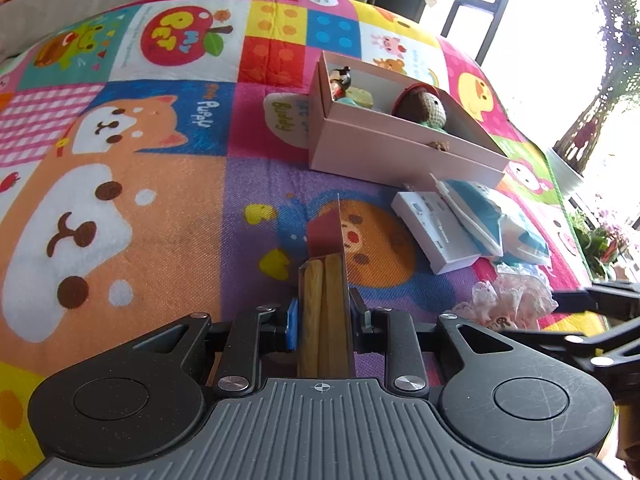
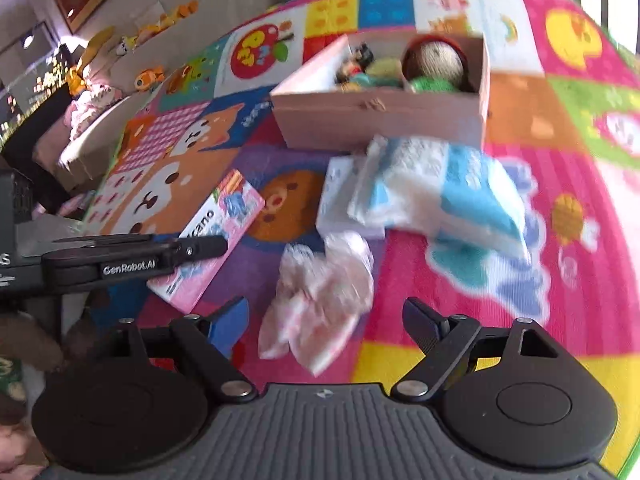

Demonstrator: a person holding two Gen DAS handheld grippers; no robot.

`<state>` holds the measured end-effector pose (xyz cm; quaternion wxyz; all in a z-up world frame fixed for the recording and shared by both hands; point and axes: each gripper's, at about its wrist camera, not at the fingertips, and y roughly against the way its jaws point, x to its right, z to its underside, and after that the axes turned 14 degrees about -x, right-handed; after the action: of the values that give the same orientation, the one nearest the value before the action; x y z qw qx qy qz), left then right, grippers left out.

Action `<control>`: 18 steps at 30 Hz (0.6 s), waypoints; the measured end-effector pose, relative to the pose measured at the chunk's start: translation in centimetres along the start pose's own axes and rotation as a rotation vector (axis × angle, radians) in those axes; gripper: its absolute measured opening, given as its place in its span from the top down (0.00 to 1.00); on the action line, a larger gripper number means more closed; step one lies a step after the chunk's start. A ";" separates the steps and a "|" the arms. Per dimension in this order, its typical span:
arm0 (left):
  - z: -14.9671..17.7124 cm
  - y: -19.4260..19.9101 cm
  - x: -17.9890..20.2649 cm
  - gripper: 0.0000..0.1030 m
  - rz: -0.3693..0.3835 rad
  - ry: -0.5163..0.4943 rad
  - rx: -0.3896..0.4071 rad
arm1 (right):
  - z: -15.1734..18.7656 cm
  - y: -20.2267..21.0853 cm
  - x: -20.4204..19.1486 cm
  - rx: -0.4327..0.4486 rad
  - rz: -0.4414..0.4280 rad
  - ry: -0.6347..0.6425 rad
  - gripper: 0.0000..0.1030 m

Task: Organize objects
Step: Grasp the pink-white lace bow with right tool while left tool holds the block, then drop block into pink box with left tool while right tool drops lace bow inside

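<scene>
Patchwork cartoon play mat (image 1: pixel 168 208) in pink, purple, orange, yellow and blue, pale pink box (image 1: pixel 400 148), blue-and-white tissue pack (image 2: pixel 452 196), pink-white lace scrunchie (image 2: pixel 320 296), white device (image 1: pixel 436 232)

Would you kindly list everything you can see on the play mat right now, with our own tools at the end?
Play mat: one, multicoloured cartoon patchwork, under everything.
Pink box: one, open, far middle of the mat.
Knitted doll: one, brown and green, inside the pink box.
Small figurine: one, dark-haired, inside the pink box.
White box: one, flat in front of the pink box.
Tissue pack: one, white and blue, partly on the white box.
Lace bundle: one, pale pink, just ahead of the right tool.
Flat packet: one, pink printed, clamped in the left tool.
Left tool: shut on the packet.
Right tool: open, empty.
</scene>
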<state>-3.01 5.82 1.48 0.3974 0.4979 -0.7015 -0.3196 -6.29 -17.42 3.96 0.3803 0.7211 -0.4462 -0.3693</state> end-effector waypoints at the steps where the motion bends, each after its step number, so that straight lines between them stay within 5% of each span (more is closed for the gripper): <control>1: 0.0 0.0 0.0 0.74 0.000 -0.001 0.000 | -0.4 -0.4 -0.4 -0.003 0.022 0.026 0.29; 2: 0.0 0.0 0.0 0.74 0.000 0.000 0.000 | -0.6 -0.7 -0.8 -0.017 0.029 0.047 0.46; 3: 0.0 0.0 0.0 0.74 -0.001 -0.001 0.000 | -0.7 -0.9 -1.0 -0.035 0.027 0.061 0.53; 7: 0.0 0.1 0.1 0.74 -0.005 0.003 0.005 | -0.8 -0.5 -1.0 -0.016 0.055 0.090 0.68; 18: 0.3 0.1 -0.9 0.74 0.050 0.056 0.033 | -2.9 5.2 1.6 0.170 0.141 0.028 0.71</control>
<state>-3.12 6.72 1.26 0.4164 0.4953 -0.7076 -0.2839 -5.08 -19.86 9.48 0.3488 0.7226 -0.5201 -0.2926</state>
